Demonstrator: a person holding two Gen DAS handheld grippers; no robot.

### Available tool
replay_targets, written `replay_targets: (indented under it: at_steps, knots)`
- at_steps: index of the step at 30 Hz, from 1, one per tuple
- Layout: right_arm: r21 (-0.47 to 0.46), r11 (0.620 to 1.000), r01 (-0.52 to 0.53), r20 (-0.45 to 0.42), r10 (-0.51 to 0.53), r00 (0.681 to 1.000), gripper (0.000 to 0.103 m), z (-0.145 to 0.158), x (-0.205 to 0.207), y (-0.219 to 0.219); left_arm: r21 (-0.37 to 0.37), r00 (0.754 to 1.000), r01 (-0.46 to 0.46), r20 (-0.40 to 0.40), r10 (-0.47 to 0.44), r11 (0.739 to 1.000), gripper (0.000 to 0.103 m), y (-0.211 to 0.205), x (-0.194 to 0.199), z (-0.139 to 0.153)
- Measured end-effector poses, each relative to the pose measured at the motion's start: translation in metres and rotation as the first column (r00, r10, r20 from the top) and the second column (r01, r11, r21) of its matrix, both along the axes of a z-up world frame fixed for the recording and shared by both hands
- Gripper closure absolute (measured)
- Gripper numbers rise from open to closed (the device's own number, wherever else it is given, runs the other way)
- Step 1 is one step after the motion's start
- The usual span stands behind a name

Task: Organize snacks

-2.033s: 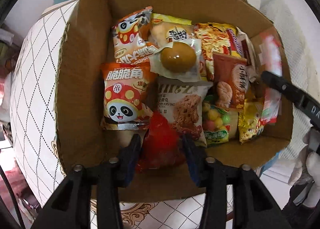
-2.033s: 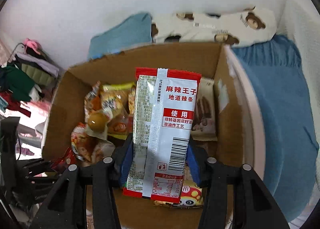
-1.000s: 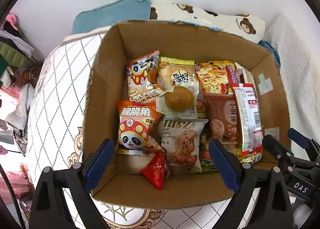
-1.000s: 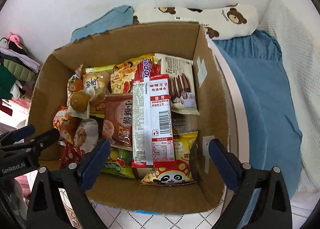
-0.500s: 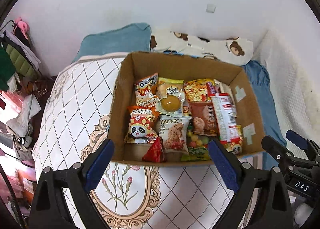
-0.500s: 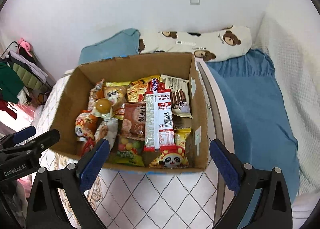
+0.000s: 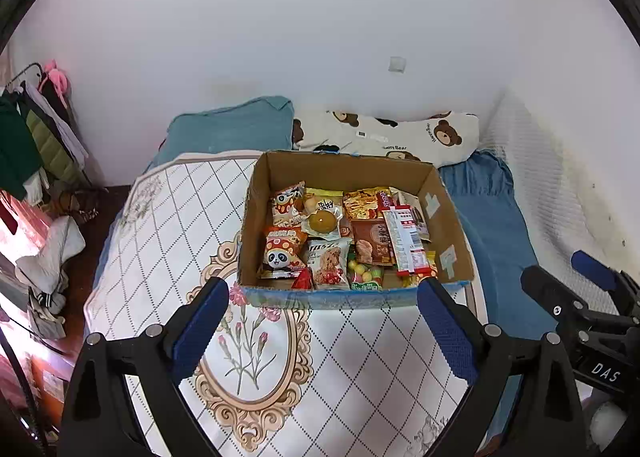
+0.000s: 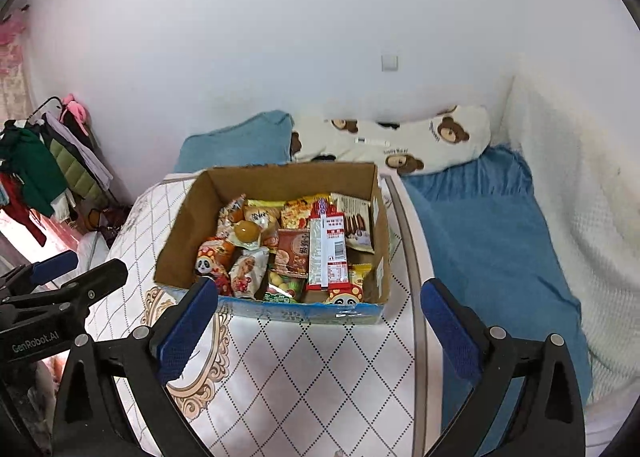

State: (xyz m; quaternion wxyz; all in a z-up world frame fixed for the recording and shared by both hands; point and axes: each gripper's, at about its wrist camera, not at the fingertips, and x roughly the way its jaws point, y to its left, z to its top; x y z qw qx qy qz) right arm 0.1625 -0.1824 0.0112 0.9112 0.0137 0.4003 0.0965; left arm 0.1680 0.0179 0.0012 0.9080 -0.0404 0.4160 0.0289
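An open cardboard box (image 7: 448, 213) (image 8: 176, 241) full of several snack packets stands on the patterned bedspread (image 7: 168, 241). A long red-and-white spicy strip packet (image 7: 404, 241) (image 8: 329, 249) lies on top at the right. A small red packet (image 7: 303, 279) sits at the box's front edge. A panda packet (image 7: 280, 251) lies at the left. My left gripper (image 7: 323, 323) is open and empty, pulled back in front of the box. My right gripper (image 8: 318, 321) is open and empty, also well short of the box.
A blue blanket (image 8: 480, 241) covers the bed to the right. A teal pillow (image 7: 228, 133) and a bear-print pillow (image 7: 396, 133) lie behind the box against the white wall. Clothes hang on a rack (image 8: 44, 161) at far left. The bedspread's edge drops off at left.
Both grippers let go of their packets in the box, opened wide, then drew back and up; the box now looks smaller and farther away.
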Motion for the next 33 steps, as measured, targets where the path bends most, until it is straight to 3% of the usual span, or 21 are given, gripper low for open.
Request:
replay_targets:
  at_steps: [7,13,15,22,33]
  knots:
    - [0.002,1.000,-0.008,0.079,0.008,0.997,0.000,0.041,-0.042,-0.004,0.046,0.998,-0.014,0.070,0.011,0.999,0.007,-0.007,-0.034,0.024]
    - [0.017,1.000,-0.023,0.110,0.021,0.994,0.000,0.063,-0.063,-0.007,0.036,0.996,-0.027,0.090,0.024,0.999,0.007,-0.008,-0.046,0.032]
    - [0.024,0.999,-0.027,0.115,0.024,0.993,0.000,0.066,-0.068,-0.009,0.038,0.995,-0.031,0.094,0.027,0.999,0.000,-0.009,-0.045,0.031]
    - [-0.008,1.000,-0.011,0.126,0.012,0.992,0.000,0.054,-0.058,-0.010,0.043,0.997,-0.045,0.070,0.042,0.998,0.000,-0.011,-0.025,0.013]
    - [-0.033,0.999,0.041,0.109,-0.037,0.993,0.000,0.013,-0.011,-0.008,0.068,0.997,-0.076,0.031,0.074,0.995,0.000,-0.012,0.012,-0.015]
